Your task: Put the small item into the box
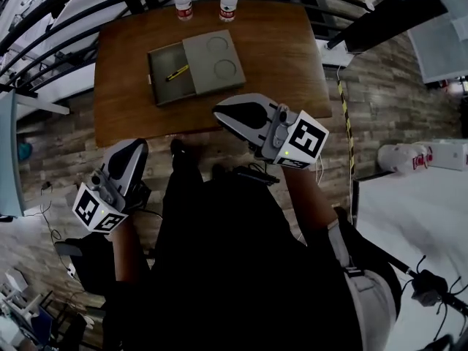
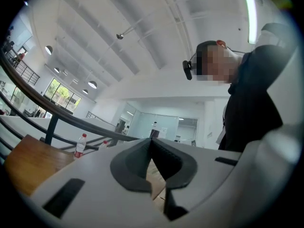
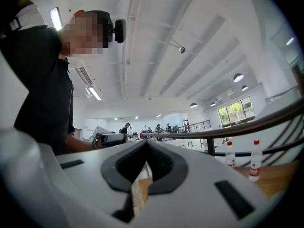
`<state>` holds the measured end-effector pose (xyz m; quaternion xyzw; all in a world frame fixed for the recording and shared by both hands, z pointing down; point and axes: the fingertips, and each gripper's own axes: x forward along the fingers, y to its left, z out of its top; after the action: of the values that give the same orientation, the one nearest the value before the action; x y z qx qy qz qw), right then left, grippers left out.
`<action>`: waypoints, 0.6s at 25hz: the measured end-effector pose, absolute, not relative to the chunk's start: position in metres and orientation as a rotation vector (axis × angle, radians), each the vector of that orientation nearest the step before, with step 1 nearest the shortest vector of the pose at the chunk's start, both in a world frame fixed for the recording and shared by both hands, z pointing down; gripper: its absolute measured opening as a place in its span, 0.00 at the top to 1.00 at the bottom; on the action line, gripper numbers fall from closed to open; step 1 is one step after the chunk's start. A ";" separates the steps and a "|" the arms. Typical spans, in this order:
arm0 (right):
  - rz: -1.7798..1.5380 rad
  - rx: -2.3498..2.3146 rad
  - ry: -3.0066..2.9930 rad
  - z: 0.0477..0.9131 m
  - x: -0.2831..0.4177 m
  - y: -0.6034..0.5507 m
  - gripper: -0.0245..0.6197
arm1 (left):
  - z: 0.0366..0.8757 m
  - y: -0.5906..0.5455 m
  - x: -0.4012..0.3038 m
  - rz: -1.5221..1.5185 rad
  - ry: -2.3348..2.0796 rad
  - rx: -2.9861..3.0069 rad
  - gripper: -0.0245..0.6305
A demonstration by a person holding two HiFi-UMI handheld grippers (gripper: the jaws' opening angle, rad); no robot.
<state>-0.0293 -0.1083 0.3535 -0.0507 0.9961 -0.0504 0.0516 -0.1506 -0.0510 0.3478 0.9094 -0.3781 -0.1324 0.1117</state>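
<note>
**Apparently the item lies in the box, and both grippers hang back empty**

In the head view the grey box (image 1: 208,82) sits on the wooden table (image 1: 281,57), its open half on the left side and a flat half with two round marks on the right. The small yellow item (image 1: 176,72) lies inside the open half. Its long axis runs on a slant, from the box's near-left towards its far-right. What kind of item it is cannot be made out. Two water bottles (image 1: 183,1) stand just beyond the box's far side.

Both grippers are on the near side of the box. The right gripper (image 1: 225,111) is over the table's near edge, below the box's right half, and is clearly the closer of the two. The left gripper (image 1: 134,148) is well short of the box, off the table and over the floor. In each gripper's own view the jaws meet at the tips with nothing between them.

Going by this layout, the placing looks done. If the item had to be taken up again, the right gripper would have the shorter reach, moving forward and to the left.
</note>
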 end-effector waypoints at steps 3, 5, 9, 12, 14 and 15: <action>-0.218 -0.169 3.023 0.366 -0.006 -0.090 0.95 | 0.357 -0.035 -0.123 -0.328 -1.083 2.652 0.94; -0.245 -0.178 3.017 0.371 0.006 -0.080 0.95 | 0.363 -0.024 -0.101 -0.209 -1.044 2.676 0.94; -0.273 -0.196 3.001 0.377 0.016 -0.066 0.95 | 0.362 -0.009 -0.074 -0.082 -0.970 2.738 0.94; -0.274 -0.190 2.992 0.375 0.014 -0.048 0.95 | 0.361 0.003 -0.068 -0.102 -0.934 2.734 0.94; -0.287 -0.173 2.994 0.376 0.010 -0.034 0.95 | 0.363 0.011 -0.068 -0.137 -0.912 2.716 0.94; -0.299 -0.164 2.999 0.378 0.007 -0.026 0.95 | 0.363 0.016 -0.068 -0.154 -0.902 2.711 0.94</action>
<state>0.0071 -0.0258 0.3780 -0.0541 0.9917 -0.0989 0.0618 -0.0683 0.0165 0.3630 0.9382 -0.3121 -0.0533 0.1398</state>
